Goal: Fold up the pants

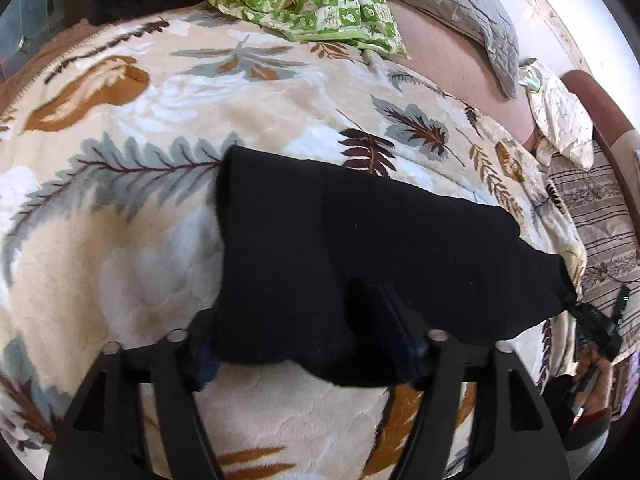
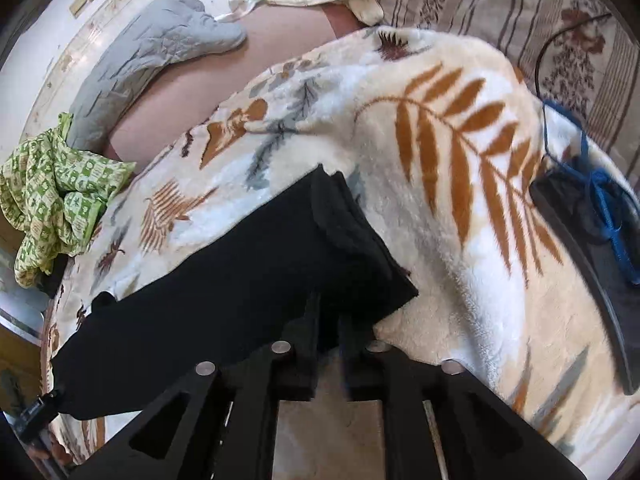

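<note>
A plush leaf-patterned blanket is spread over the bed, and folded black pants of soft knit are laid flat across its near side. The left gripper is seen with jaws apart astride the near hem, while the right gripper is nearly closed at the opposite end, though a pinch cannot be told. A fold appears just laid down; a fresh grasp of the edge is likely needed next.

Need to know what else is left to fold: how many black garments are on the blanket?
1: the black pants lie folded on the leaf-print blanket, between both grippers. The green patterned cloth sits at the far edge. More may be hidden.
</note>
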Tool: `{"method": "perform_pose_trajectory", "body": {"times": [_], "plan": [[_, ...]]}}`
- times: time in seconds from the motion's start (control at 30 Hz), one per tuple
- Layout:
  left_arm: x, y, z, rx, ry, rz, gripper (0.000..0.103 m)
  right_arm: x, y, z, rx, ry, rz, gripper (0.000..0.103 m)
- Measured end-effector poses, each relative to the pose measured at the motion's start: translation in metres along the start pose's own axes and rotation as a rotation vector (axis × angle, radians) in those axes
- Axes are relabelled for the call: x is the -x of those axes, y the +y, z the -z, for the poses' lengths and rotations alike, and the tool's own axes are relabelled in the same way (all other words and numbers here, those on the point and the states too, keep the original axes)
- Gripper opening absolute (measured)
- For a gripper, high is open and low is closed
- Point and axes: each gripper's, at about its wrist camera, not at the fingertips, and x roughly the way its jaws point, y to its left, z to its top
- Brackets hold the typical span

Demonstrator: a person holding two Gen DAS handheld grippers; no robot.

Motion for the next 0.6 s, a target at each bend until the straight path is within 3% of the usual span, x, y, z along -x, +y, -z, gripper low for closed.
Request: {"method": "perform_pose_trajectory", "body": {"times": [0.07,0.3,0.43,0.6], "plan": [[0.007,-0.001,0.0,-0.012,-0.013,-0.046,0.074,0.011,0.0,-0.001,0.021,-0.032,0.018,0.036],[0.044,-0.023,-0.002,-0.084,-0.133,-0.19,0.078,0.038,0.023,-0.003,0.122,-0.084,-0.029,0.044],[0.056,-0.046,-0.004,-0.12,-0.179,-0.178,0.083,0.03,0.049,0.003,0.181,-0.061,-0.078,0.052],[0.054,-0.083,-0.004,-0.174,-0.205,-0.149,0.083,0.015,0.087,0.017,0.28,-0.007,-0.115,0.053]]}}
